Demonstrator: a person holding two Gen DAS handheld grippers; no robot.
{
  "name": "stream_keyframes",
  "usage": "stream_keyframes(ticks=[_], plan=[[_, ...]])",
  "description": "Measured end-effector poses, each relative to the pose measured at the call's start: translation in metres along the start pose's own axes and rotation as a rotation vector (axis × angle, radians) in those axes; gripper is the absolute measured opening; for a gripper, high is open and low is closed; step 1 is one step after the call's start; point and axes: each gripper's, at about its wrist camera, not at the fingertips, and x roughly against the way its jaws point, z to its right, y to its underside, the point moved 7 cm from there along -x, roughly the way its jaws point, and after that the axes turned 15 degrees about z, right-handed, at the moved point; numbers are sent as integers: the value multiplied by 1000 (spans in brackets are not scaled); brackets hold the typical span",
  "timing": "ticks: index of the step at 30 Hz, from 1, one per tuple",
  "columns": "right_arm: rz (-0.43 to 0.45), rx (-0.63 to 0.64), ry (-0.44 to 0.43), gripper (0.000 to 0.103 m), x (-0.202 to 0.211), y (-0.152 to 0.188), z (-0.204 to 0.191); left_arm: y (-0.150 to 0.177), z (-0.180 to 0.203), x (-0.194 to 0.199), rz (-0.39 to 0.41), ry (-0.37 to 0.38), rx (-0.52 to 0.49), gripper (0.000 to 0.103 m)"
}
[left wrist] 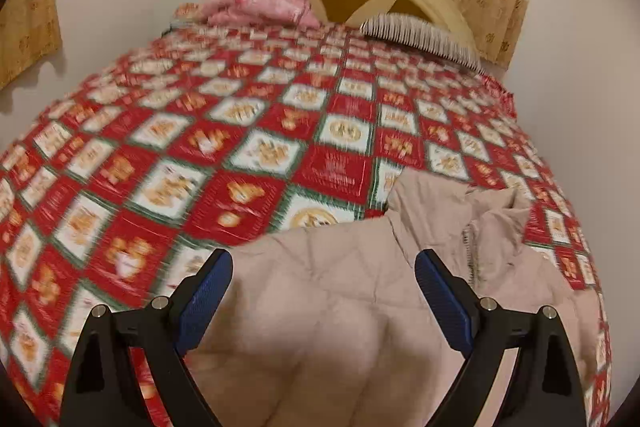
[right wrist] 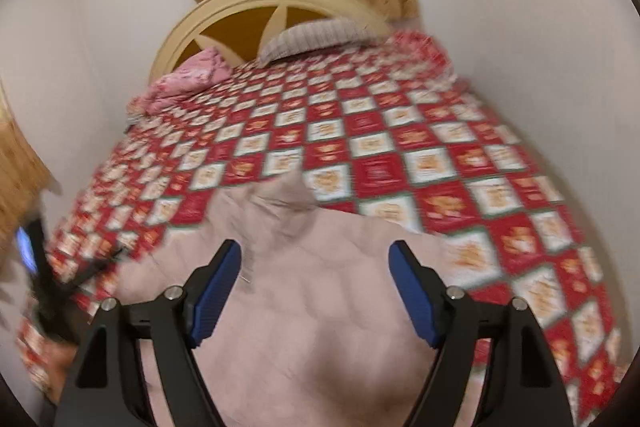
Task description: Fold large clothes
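Pale beige quilted puffer jacket point(left wrist: 340, 307) lies on the near edge of the red-and-white checked bedspread point(left wrist: 240, 147), directly under and ahead of both left gripper point(left wrist: 323, 291) and right gripper point(right wrist: 315, 285), fingers wide apart, holding nothing, neither clearly nearer.

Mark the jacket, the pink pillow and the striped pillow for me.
jacket point(left wrist: 340, 307): left wrist view, quilted panel between the fingers.
pink pillow point(left wrist: 264, 7): left wrist view, its middle.
striped pillow point(right wrist: 320, 37): right wrist view, its top face.
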Motion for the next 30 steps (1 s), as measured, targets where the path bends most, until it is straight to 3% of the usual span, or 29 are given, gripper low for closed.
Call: stream_keyframes(ticks=[5,8,11,16,17,18,19,20,21,26,30], plan=[[-154,-75,1,82,-97,5,-22,52,-2,-32,-11,-69,-20,93],[-209,-41,43,82,-146,15,-31,49,8,-27,28,-52,-63,93],[-249,-33,109,82,-187,23,-32,50,6,-29,16,-52,-57,93],[-323,-49,227,82,-225,35,-17,49,1,-31,2,-35,-18,93],[-347,-41,236,81,-228,41,-14,49,1,-32,0,-30,-13,93],[-363,-40,234,67,-226,45,-13,49,1,-32,-2,-25,-9,93],[-373,-41,222,36,-223,47,-14,49,0,-32,-3,-18,0,93],[-385,-32,216,21,-218,50,-13,48,0,-32,-3,-11,8,93],[-394,-11,224,15,-212,52,-11,48,-1,-32,-2,-6,17,93],[-338,36,261,13,-152,56,13,46,-4,-29,6,19,51,93],[-352,-11,314,13,-134,91,50,44,-5,-24,19,56,75,93]])
